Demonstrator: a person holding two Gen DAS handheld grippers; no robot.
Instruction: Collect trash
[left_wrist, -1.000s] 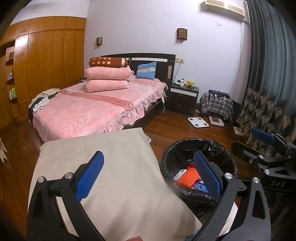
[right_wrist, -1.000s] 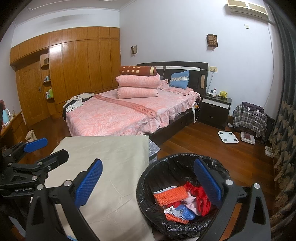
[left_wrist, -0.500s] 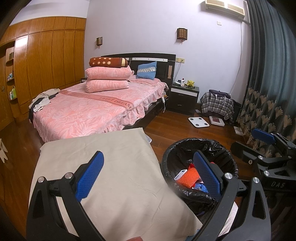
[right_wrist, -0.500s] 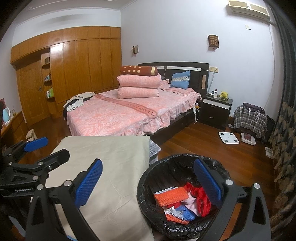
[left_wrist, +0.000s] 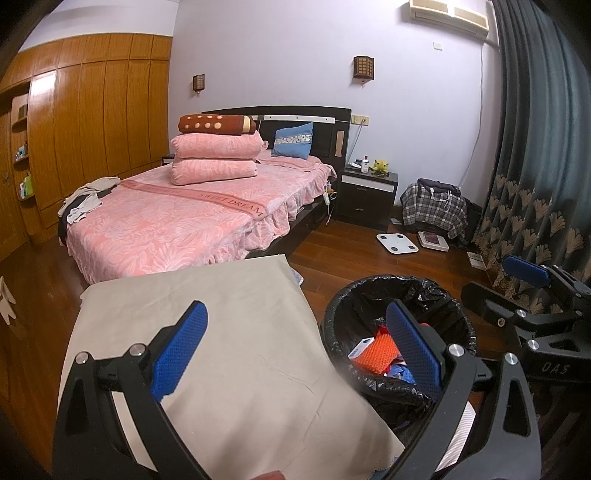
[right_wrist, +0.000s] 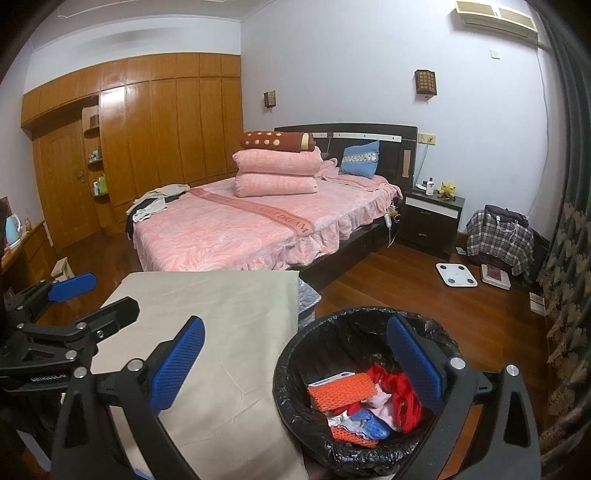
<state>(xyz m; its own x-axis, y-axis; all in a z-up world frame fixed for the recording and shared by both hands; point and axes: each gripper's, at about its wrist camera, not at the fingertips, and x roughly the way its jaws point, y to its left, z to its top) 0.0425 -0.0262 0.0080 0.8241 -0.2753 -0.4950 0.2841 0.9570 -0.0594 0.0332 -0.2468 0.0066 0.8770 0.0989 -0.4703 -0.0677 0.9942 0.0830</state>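
Gaping wide and empty, both tools (left_wrist: 295, 347) (right_wrist: 295, 362) partly hide the trash-filled bin (right_wrist: 295, 354).

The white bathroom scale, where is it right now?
In the right wrist view, the white scale lies on the wooden floor at the right, between the nightstand and the plaid-covered bag.

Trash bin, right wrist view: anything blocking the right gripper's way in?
Nothing visible. The trash bin is open-topped with no lid; the right gripper hangs empty above its near rim, jaws spread wide.
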